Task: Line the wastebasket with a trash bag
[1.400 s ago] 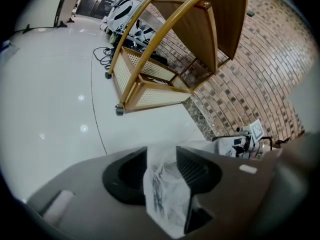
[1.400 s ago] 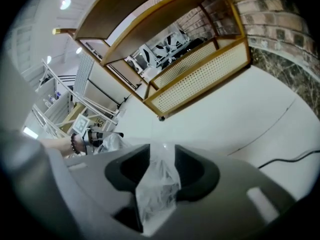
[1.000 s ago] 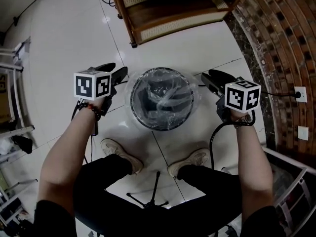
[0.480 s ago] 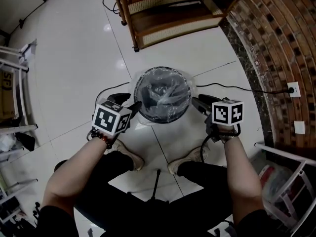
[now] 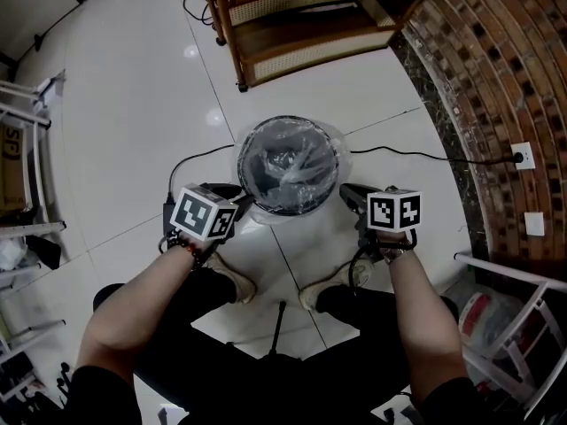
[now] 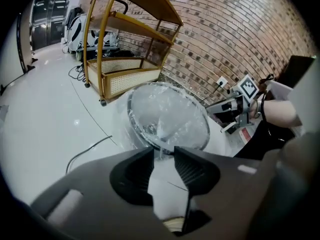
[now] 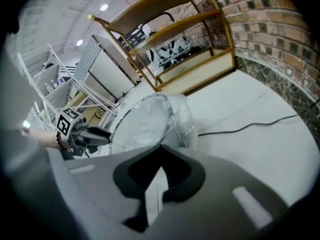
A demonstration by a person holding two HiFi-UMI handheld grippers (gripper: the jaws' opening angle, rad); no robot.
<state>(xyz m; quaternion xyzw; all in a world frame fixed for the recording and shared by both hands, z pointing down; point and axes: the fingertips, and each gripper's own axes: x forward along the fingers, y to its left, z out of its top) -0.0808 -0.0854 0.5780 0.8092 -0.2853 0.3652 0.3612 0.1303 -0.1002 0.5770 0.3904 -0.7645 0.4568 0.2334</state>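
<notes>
Two hand-held grippers flank the round black wastebasket [image 5: 242, 173] on the white tiled floor [image 5: 133, 104]. A clear plastic trash bag [image 5: 292, 159] lines it, draped over the rim. Jaws of the left gripper [image 5: 237, 199], just closing, stand narrowly apart at the bag's edge; those of the right gripper [image 5: 346, 192] are pressed together.

Lighting: bright, even, from overhead; ceiling lamps [image 7: 103, 7] are seen in the right gripper view.
Glare: lamp spots are mirrored on the glossy white floor [image 5: 133, 87]; glints are scattered over the clear trash bag [image 5: 288, 162].
Shadows: faint, soft-edged.
Distortion: strong fisheye bending; corners are darkened in both gripper views.
Focus: the near foreground is rendered soft.
</notes>
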